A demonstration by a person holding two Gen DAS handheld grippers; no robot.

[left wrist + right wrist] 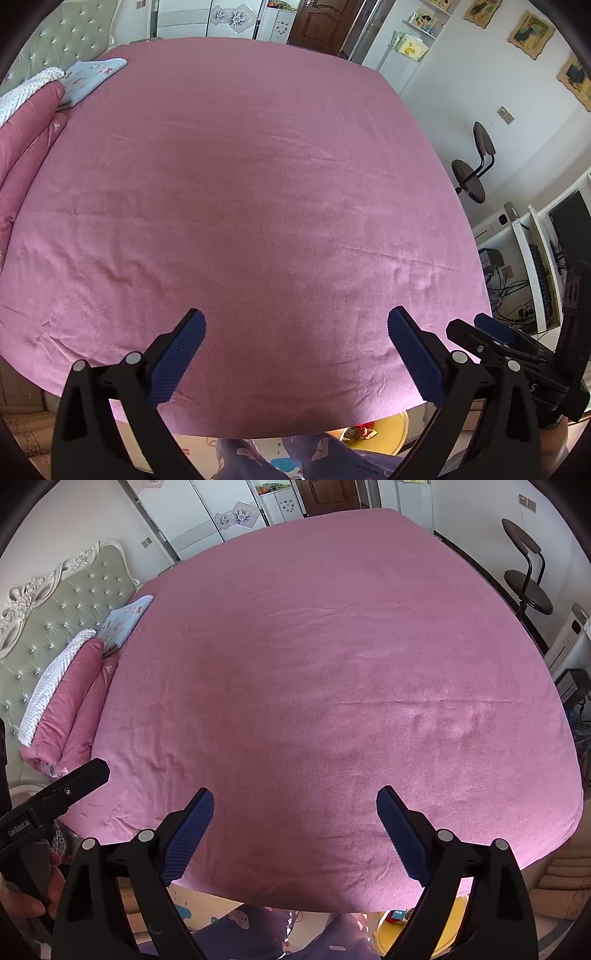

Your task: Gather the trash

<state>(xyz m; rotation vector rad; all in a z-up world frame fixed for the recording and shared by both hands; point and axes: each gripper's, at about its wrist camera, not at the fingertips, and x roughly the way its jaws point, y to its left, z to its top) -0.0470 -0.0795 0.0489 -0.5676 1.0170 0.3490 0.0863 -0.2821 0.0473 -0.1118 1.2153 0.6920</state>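
My left gripper is spread wide with nothing between its pads; my right gripper is likewise spread and empty. Both hang side by side over the near edge of the bed, tilted down at its pink sheet, which I judge suits scanning the surface rather than grasping. No trash lies on the sheet in either view. Below the bed edge, by my legs, a yellow bin holds coloured scraps, probably the collected trash. Folded bedding rests at the headboard. I judge collection here is complete.
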